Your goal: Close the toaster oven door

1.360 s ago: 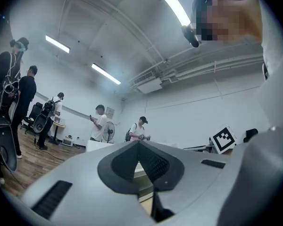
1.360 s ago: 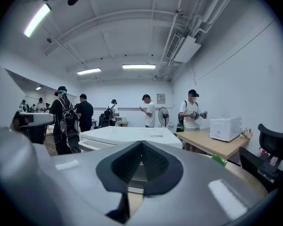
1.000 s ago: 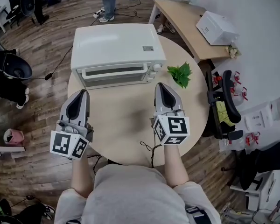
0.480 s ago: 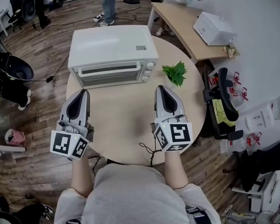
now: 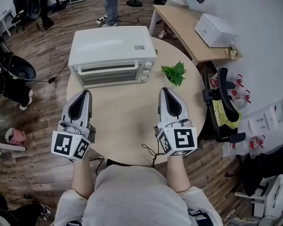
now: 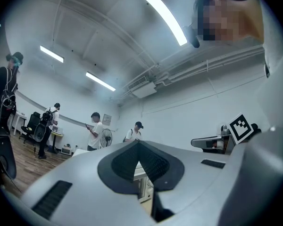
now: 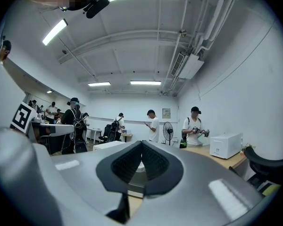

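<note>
The white toaster oven (image 5: 112, 54) stands at the far side of the round wooden table (image 5: 127, 121), its glass door (image 5: 108, 74) closed flat against the front. Both grippers hover over the table on the near side of the oven, well apart from it. The left gripper (image 5: 86, 93) is shut and holds nothing, and so is the right gripper (image 5: 164, 90). In the left gripper view the black pads (image 6: 153, 164) of the left gripper (image 6: 138, 142) meet, with a strip of the oven (image 6: 144, 186) below them. In the right gripper view the right gripper (image 7: 142, 142) is shut too, the oven (image 7: 137, 179) behind it.
A small green plant (image 5: 174, 73) sits on the table right of the oven. A cable (image 5: 151, 149) lies at the table's near edge. A black chair (image 5: 224, 105) stands to the right. A wooden bench (image 5: 188, 20) with a white box (image 5: 216, 29) is behind, and people stand beyond.
Both grippers have drawn back a little from the oven's front, the right one more visibly. The oven door looks the same in every frame, and both grippers stay shut.
</note>
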`<state>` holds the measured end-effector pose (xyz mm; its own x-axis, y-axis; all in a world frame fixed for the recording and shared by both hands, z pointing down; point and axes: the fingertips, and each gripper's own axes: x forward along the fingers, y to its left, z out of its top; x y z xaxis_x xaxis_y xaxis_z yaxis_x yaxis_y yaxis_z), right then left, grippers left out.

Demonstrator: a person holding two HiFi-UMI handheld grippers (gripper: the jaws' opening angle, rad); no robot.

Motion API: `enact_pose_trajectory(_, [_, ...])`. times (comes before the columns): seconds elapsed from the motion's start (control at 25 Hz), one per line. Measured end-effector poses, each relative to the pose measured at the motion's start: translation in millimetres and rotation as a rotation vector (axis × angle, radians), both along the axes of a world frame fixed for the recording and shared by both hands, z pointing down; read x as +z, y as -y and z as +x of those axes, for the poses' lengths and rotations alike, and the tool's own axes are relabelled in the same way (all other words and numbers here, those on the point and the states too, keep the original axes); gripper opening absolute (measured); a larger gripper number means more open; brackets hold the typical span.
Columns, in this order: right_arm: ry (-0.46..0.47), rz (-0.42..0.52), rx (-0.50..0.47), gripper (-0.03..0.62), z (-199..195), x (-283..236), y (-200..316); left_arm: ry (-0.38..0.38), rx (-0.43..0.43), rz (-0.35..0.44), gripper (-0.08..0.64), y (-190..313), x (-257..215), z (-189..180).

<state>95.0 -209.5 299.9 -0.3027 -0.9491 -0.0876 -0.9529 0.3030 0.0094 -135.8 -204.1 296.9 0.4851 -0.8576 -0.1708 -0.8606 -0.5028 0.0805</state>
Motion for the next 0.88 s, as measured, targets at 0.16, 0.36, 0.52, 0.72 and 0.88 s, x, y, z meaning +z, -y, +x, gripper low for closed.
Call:
enact_pose_trajectory(0.16, [-0.005, 0.009, -0.002, 0.011, 5.6, -2.8, -5.9, 0.001, -0.006, 0.003, 0.002, -6.3, -2.1, 5.4])
enact_pose_trajectory(0.36, [0.0, 0.012, -0.005, 0.011, 10.5, -4.8, -9.7, 0.006, -0.008, 0.004, 0.002, -11.5, -4.1, 11.3])
enact_pose_trajectory(0.52, [0.006, 0.017, -0.011, 0.011, 11.8, -5.8, -11.6, 0.008, -0.011, 0.006, 0.002, -13.8, -4.0, 13.4])
enact_pose_trajectory(0.72, [0.008, 0.023, -0.012, 0.011, 13.0, -8.1, -14.5, 0.008, -0.01, 0.009, 0.002, -16.6, -4.7, 15.3])
enact_pose_trajectory(0.88, [0.006, 0.023, -0.01, 0.011, 12.9, -8.1, -17.4, 0.01, -0.004, 0.009, 0.002, -19.0, -4.3, 17.0])
